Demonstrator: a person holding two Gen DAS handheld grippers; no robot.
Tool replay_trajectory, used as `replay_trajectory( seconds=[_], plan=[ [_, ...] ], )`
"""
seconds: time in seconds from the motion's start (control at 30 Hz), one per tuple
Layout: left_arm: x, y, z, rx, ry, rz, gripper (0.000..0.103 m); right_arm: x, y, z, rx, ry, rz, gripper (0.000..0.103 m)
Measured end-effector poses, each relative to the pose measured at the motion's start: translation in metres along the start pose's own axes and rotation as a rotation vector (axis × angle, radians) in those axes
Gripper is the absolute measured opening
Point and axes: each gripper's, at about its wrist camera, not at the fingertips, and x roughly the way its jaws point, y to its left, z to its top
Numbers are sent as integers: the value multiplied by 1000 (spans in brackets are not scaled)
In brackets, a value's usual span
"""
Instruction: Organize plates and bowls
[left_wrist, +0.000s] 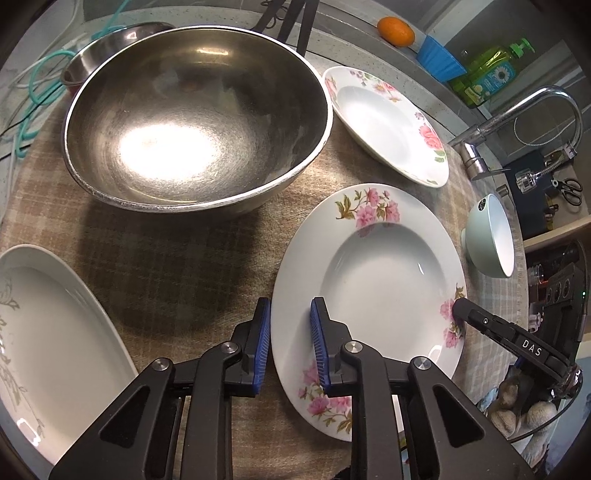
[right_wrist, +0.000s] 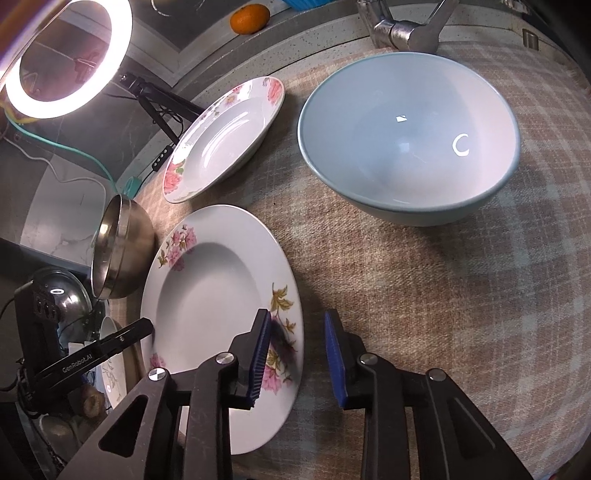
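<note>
The near plate (left_wrist: 373, 280) lies flat on the plaid cloth (left_wrist: 177, 258) of the bench, and both tools straddle its rim from opposite sides. The left tool (left_wrist: 290, 347) has one blue pad on the rim's upper face and the other just outside the edge, over the cloth; its jaws stand narrow, and I cannot tell whether the pads press the rim. The right tool (right_wrist: 299, 358) stands the same way at the far side of the plate (right_wrist: 221, 295): its left pad is over the flowered rim, its right pad over bare cloth, with a clear gap between that pad and the plate's edge.

Ahead of the left tool sits the steel bowl (left_wrist: 195, 118), with a second flowered plate (left_wrist: 384, 122) to its right. An oval dish (left_wrist: 48, 332) lies left of that tool. Ahead and right of the right tool stands the blue bowl (right_wrist: 410, 140).
</note>
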Motion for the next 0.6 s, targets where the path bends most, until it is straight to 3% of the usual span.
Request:
replay_trajectory(
  seconds=[0.1, 0.6],
  plan=[
    [-1, -1, 0, 15, -1, 5, 20, 3, 7, 0, -14, 9, -1, 18],
    [-1, -6, -7, 41, 0, 10, 20, 0, 13, -6, -58, -1, -44, 19]
  ],
)
